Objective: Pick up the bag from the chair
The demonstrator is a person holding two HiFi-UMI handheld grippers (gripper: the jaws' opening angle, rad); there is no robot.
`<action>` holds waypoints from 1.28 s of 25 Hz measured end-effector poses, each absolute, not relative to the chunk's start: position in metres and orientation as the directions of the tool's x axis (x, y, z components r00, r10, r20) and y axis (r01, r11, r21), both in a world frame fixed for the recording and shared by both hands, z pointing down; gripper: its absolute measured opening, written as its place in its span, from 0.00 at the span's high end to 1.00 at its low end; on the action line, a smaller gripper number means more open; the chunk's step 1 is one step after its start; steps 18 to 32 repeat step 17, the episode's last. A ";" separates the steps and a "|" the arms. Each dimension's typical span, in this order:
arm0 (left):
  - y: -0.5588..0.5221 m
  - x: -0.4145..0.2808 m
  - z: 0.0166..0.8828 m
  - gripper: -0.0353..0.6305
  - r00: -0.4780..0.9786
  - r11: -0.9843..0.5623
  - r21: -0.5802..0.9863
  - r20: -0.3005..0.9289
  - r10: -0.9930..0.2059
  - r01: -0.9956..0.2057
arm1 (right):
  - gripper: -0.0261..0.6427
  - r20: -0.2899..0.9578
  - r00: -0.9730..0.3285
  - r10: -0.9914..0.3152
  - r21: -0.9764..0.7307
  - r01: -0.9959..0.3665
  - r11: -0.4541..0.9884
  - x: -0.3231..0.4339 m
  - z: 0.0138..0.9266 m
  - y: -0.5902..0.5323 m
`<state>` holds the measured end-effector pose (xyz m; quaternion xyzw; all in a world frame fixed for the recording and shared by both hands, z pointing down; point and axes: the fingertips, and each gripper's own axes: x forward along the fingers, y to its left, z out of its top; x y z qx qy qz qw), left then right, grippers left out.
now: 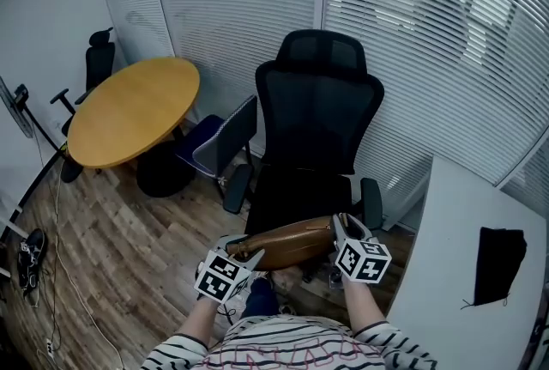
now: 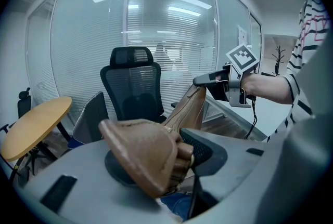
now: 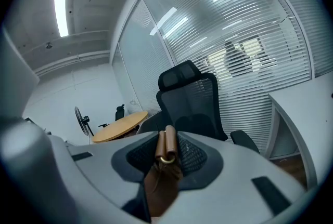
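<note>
- The bag point(image 1: 287, 243), a slim tan leather pouch with a zip along its top, hangs level at the front edge of the chair point(image 1: 316, 115) seat, seemingly lifted off it
- The left gripper point(image 1: 238, 260) has its fingers clamped on one soft, folded end
- The right gripper point(image 1: 343, 231) has its fingers pinched on the strap tab and brass ring at the other end, likely to share the load and keep the bag stretched
- The chair is black mesh with padded arms

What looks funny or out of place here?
The brown leather bag isn't on the black mesh office chair. It hangs slanted, pinched at one end by the left claw and at its strap by the right claw.
</note>
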<state>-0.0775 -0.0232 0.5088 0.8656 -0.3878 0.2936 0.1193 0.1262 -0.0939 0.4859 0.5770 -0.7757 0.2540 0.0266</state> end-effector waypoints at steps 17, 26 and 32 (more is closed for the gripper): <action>-0.027 -0.073 0.515 0.66 0.517 -0.676 -0.035 0.616 -0.594 -0.736 | 0.78 0.345 -0.339 -0.875 -0.366 -0.907 0.208 0.130 0.495 -0.099; -0.027 -0.073 0.515 0.66 0.517 -0.676 -0.035 0.616 -0.594 -0.736 | 0.78 0.345 -0.339 -0.875 -0.366 -0.907 0.208 0.130 0.495 -0.099; -0.027 -0.073 0.515 0.66 0.517 -0.676 -0.035 0.616 -0.594 -0.736 | 0.78 0.345 -0.339 -0.875 -0.366 -0.907 0.208 0.130 0.495 -0.099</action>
